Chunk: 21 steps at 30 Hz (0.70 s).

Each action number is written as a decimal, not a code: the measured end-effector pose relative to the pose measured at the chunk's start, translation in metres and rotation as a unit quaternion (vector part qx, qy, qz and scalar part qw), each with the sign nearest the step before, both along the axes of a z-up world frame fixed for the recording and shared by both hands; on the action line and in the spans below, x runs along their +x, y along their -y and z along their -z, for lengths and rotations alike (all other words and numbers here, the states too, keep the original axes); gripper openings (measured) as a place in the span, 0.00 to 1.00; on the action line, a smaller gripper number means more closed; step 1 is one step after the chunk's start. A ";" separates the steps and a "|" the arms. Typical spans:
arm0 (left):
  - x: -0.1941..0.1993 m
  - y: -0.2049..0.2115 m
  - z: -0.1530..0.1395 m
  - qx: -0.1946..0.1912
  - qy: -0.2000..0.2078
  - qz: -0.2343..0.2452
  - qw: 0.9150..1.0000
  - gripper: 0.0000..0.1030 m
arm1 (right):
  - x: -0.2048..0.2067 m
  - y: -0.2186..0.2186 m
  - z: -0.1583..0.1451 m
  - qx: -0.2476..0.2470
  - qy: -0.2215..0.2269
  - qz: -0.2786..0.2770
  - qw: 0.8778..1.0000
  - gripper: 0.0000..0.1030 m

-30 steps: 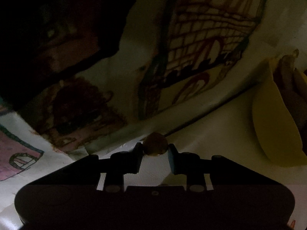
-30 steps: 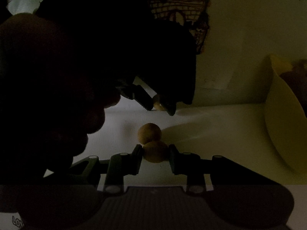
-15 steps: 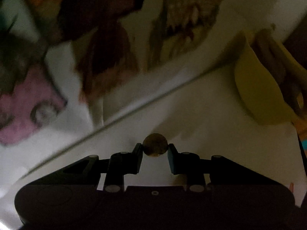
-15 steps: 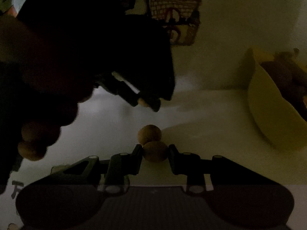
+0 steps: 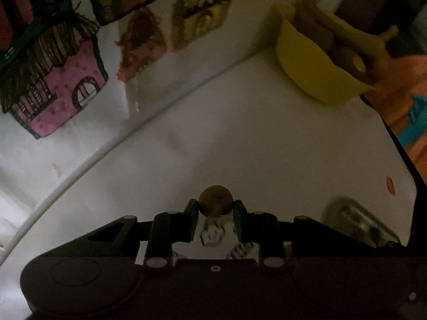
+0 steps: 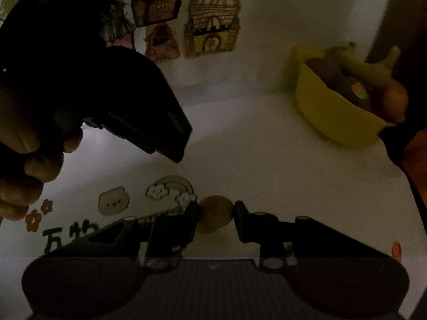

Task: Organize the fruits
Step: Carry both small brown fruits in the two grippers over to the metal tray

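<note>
Dim light, both views murky. Left gripper (image 5: pixel 215 209) clamped on a small round brown fruit (image 5: pixel 215 200), pinched between the two fingertips and held above the white tabletop (image 5: pixel 267 144). Right gripper (image 6: pixel 216 214) likewise closed on a round tan fruit (image 6: pixel 214 213), with what looks like a second one pressed against its underside; hard to separate in this light. From the right wrist view, the left gripper's dark body (image 6: pixel 149 122) hangs at upper left, a person's hand (image 6: pixel 24 144) wrapped round its handle. Yellow bowl (image 5: pixel 315 64) sits at the far right corner of the table, near the wall, well apart from both held fruits. It carries darker fruit and a pale banana (image 5: pixel 355 37) lying across the top. Wall behind shows paper drawings of houses, one pink (image 5: pixel 61 90). Cartoon stickers on the tabletop, a bear (image 6: pixel 113 204) and a rainbow with clouds (image 6: pixel 170 186), just beyond the right fingertips. Clear plastic item (image 5: pixel 360 224) at table's right edge, blurred, not identifiable.
</note>
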<state>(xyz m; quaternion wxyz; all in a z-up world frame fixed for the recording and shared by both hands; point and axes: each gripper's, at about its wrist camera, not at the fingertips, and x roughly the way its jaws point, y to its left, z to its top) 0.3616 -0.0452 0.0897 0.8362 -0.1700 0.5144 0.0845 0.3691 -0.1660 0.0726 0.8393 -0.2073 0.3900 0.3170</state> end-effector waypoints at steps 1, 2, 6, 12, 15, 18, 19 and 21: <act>-0.004 0.009 0.000 0.000 0.000 0.008 1.000 0.29 | -0.005 0.003 -0.002 0.000 0.000 0.008 1.000 0.32; -0.010 0.012 -0.002 0.000 0.000 0.017 1.000 0.29 | -0.013 0.010 -0.007 0.000 0.000 0.015 1.000 0.32; -0.020 0.034 -0.005 0.002 -0.002 0.057 0.998 0.29 | -0.035 0.031 -0.018 0.006 0.002 0.047 0.999 0.32; -0.037 0.064 -0.013 -0.003 -0.002 0.112 0.994 0.29 | -0.070 0.068 -0.043 0.010 0.013 0.102 0.995 0.32; -0.044 0.080 -0.017 -0.007 0.001 0.138 0.990 0.29 | -0.083 0.087 -0.052 0.003 0.018 0.131 0.991 0.32; -0.052 0.095 -0.018 -0.012 0.005 0.162 0.987 0.29 | -0.096 0.104 -0.057 0.000 0.022 0.160 0.987 0.32; -0.055 0.099 -0.018 -0.012 0.006 0.169 0.986 0.29 | -0.099 0.109 -0.059 -0.001 0.023 0.169 0.985 0.32; -0.051 0.108 -0.015 -0.013 0.007 0.182 0.983 0.29 | -0.107 0.118 -0.060 -0.002 0.024 0.187 0.982 0.32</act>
